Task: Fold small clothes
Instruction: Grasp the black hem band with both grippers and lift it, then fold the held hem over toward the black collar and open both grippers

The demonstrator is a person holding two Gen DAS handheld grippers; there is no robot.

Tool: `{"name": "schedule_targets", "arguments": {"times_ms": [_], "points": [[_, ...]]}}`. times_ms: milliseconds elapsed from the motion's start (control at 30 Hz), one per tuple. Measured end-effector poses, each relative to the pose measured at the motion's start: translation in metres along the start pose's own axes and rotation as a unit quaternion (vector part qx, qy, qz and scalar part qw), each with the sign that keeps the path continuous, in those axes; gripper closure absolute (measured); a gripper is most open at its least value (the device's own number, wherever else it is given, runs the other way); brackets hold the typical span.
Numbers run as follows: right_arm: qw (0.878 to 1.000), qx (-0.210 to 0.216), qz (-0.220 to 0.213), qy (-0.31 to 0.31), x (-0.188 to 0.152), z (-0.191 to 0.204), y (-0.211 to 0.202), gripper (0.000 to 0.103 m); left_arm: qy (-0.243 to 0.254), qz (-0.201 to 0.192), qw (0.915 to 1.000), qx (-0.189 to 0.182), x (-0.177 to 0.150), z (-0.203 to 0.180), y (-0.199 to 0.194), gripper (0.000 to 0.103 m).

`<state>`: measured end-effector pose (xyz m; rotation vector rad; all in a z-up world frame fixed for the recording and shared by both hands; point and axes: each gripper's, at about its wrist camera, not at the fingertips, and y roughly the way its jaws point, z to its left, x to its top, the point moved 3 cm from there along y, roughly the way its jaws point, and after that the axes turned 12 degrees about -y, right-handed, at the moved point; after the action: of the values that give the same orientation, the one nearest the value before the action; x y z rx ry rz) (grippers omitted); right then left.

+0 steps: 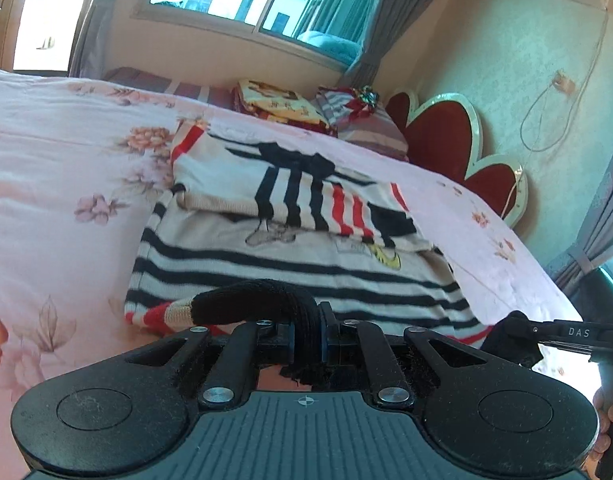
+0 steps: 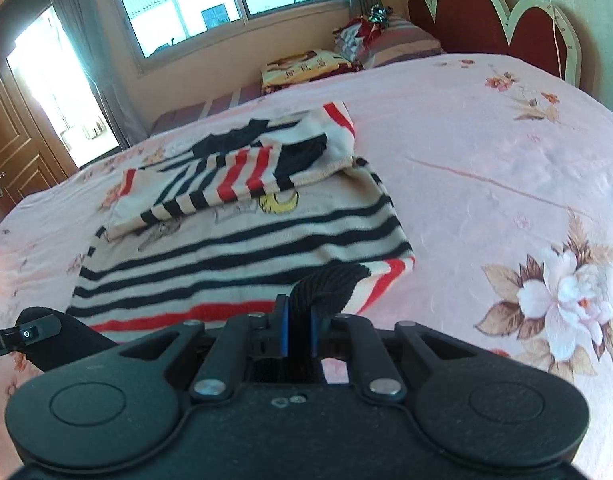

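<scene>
Two grippers are yours here, and both are clamped on the black hem of the same striped sweater point(image 1: 290, 268). Your left gripper point(image 1: 309, 334) has its jaws together on the near left corner, where the black ribbing bunches up between the blue pads. Your right gripper point(image 2: 299, 330) pinches the near right corner the same way, the hem rising in a fold out of its jaws. Each gripper points downward and away from you, over the bed. In the left wrist view the right tool shows at the right edge with your fingers point(image 1: 612, 416) around its handle.

The sweater lies on the pink floral bedspread point(image 2: 486, 184), cream with black bands and red ones near the hem. Its long axis runs away from you toward the window point(image 2: 210, 4), hem nearest, and the near edge is lifted off the bedspread. Its striped sleeves point(image 2: 242, 184) are folded in across the far half, over a cartoon print on the chest.

Farther off, a folded yellow and red blanket point(image 2: 306, 68) and a striped pillow point(image 2: 394, 44) sit by the red scalloped headboard point(image 2: 502, 12).
</scene>
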<state>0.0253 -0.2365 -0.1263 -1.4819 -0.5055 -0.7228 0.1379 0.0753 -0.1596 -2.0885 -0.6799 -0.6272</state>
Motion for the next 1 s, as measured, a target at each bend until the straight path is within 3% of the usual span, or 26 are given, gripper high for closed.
{"name": "schedule_targets", "arguments": {"times_ms": [367,533,800,900,1000], "points": [[0.999,0.014,-0.050,0.014,0.110,-0.023,0.094,0.093,-0.027,-0.053,0.9980,0.019,0.098,-0.011,0.101,0.092],[0.999,0.020,-0.032,0.026,0.150,-0.042,0.159,0.093,-0.044,-0.059,0.9961,0.049,0.139,-0.004,0.166,0.092],[0.999,0.012,0.001,0.036,0.176,-0.060,0.244,0.093,-0.034,-0.041,0.9928,0.107,0.169,0.009,0.251,0.092],[0.999,0.010,0.026,0.042,0.180,-0.066,0.270,0.091,-0.020,-0.015,0.9919,0.124,0.173,0.013,0.276,0.091],[0.998,0.012,0.042,0.041,0.183,-0.070,0.285,0.082,-0.017,0.011,0.9923,0.122,0.174,0.019,0.289,0.087]]}}
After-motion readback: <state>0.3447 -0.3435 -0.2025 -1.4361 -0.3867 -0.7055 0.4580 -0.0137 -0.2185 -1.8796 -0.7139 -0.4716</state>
